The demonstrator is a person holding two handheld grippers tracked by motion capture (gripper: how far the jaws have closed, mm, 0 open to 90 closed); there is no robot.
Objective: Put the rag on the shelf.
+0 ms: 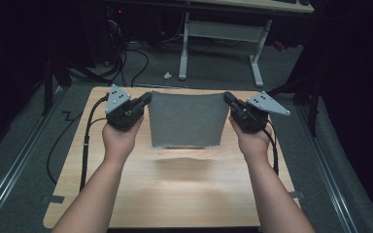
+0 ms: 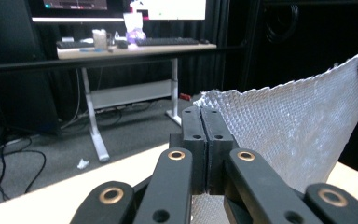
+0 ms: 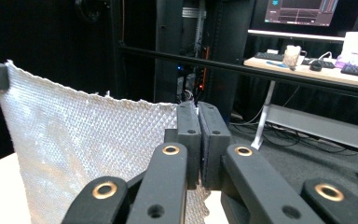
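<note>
The high view looks forward and down on the table (image 1: 184, 194). Each gripper view sits close behind its jaws, facing the far desk (image 2: 135, 46); all share the grey cloth (image 1: 187, 119).

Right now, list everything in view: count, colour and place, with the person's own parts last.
cloth: one, grey, textured weave, held up above the table between the two grippers by its upper corners
table: one, light wood top, under the cloth
desk: one, white legs, on the floor beyond the table
keyboards: two, dark, on the desk top
screens: at least two, lit, above the desk
cables: several, black, on the grey floor
forearms: two, coming in from the bottom of the high view
left hand-held gripper: one, black, shut on a cloth corner
right hand-held gripper: one, black, shut on the other corner
</note>
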